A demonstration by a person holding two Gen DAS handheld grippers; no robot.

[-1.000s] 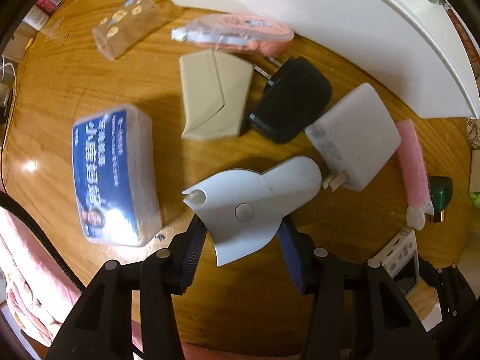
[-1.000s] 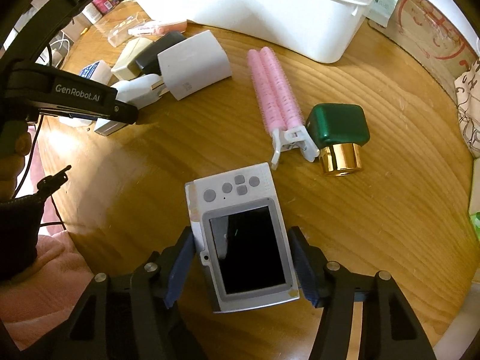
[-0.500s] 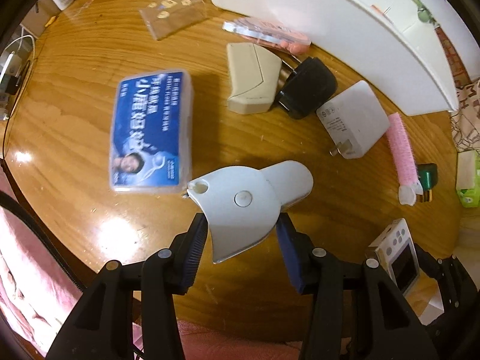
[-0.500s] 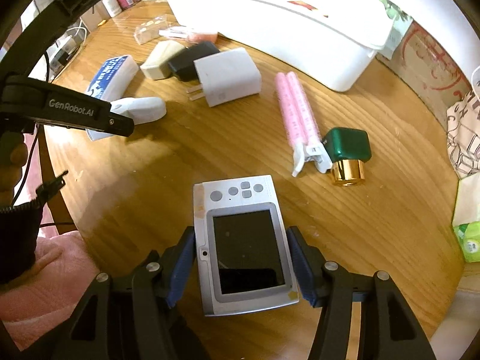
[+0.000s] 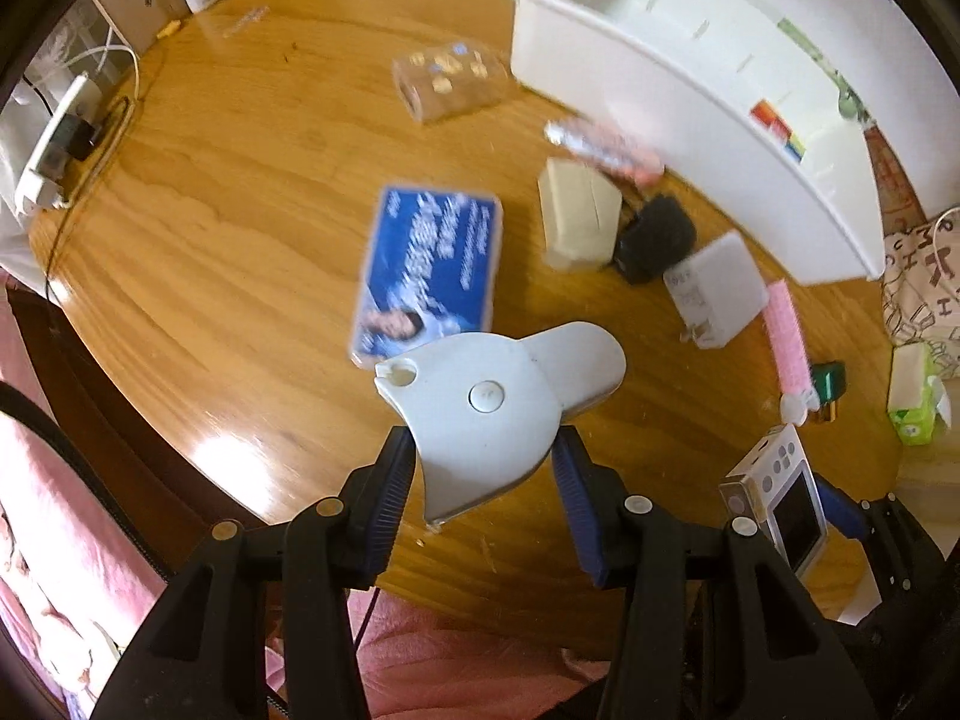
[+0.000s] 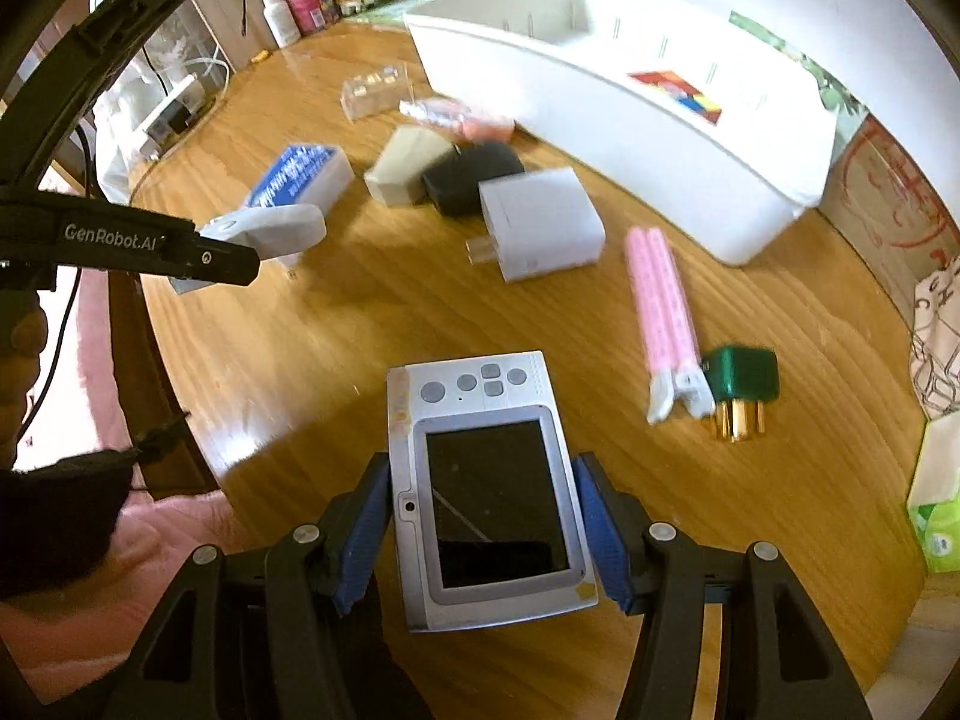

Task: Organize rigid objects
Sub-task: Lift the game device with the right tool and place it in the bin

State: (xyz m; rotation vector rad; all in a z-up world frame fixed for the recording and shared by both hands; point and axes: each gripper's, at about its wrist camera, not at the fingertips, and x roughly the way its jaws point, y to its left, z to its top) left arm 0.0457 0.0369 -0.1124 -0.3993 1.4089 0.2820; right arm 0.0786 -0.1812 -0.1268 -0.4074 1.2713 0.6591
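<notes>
Wood fills both views: a round table with a white bin standing at its far side, open-topped and split by dividers, so it reads as the place where loose items are meant to go.

Each tool already carries something. The left gripper is clamped on a white gadget, a flat fan-shaped piece with a round button and a rounded nose, held by its narrow end so the wide part juts forward, clear of the table. The right gripper is closed on a camera, pads pressing its two long sides, screen up and buttons pointing toward the bin. Gripping the flat sides looks like a sensible choice, since it keeps pressure off the screen. Both items hang above the near edge of the table, well short of the bin.

Between the grippers and the bin lies what is left to sort. Close beside the bin sit a clear box, a pink tube, a beige block, a black plug touching it, and a white charger. Farther from the bin lie a blue pack, a pink roller and a green bottle.

Judging by the load, the next step is carrying both pieces over this clutter to the bin, high enough to pass its wall.
</notes>
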